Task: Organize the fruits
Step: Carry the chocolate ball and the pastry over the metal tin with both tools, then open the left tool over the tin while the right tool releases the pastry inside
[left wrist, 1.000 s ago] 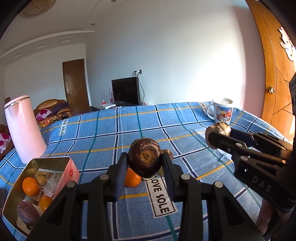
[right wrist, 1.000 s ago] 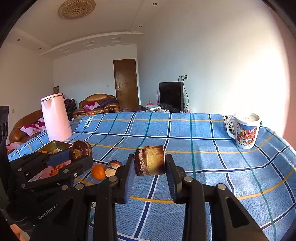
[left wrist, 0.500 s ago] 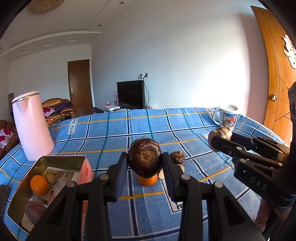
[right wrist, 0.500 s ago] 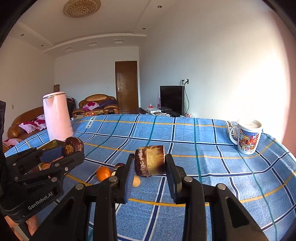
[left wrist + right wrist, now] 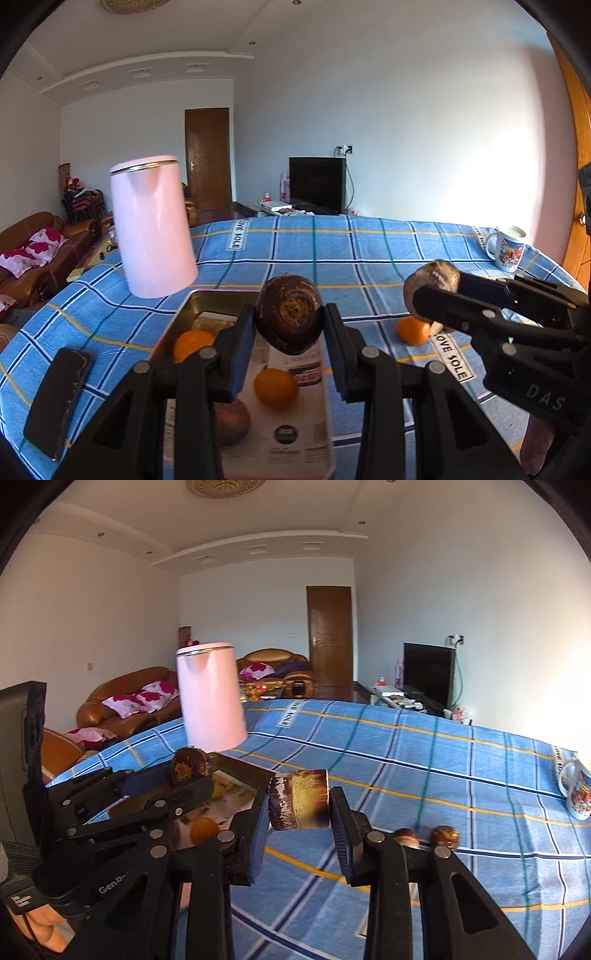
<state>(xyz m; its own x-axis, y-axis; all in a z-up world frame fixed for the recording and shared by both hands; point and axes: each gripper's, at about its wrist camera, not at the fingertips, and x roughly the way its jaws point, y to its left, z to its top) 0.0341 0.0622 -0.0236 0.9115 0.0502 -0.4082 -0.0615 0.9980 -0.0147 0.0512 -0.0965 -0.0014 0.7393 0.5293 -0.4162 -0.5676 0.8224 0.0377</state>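
Both grippers loaded. Left gripper [image 5: 290,325] is clamped on a dark round fruit [image 5: 290,317], pads on its two sides, hanging over the tin [image 5: 192,306]. Right gripper [image 5: 298,805] grips a cut fruit [image 5: 299,803], pale face toward the camera, just right of the tin's near corner, not above it.

Tin contents: two oranges [image 5: 276,384] and a brownish fruit [image 5: 231,421] at the near end, on printed paper. On the cloth [image 5: 332,251] outside it: one orange [image 5: 413,330] and two small dark fruits [image 5: 445,836].

Plan for the drop:
- Left goes first, it's already above the opening. I'd lower until the fruit is close to the liner, then release; it's round and will roll if dropped from up here.
- Aim for the bare patch at the far end, behind the oranges. Landing on an orange will likely bounce it out.
- Keep the right one off to the side until left is clear. The two tools sit close, a clash looks likely if both go in at once.
- Right next: cut face up if I can, so it sits flat.

Watch the pink kettle [image 5: 153,229] right behind the tin, and the phone [image 5: 59,398] to its left.
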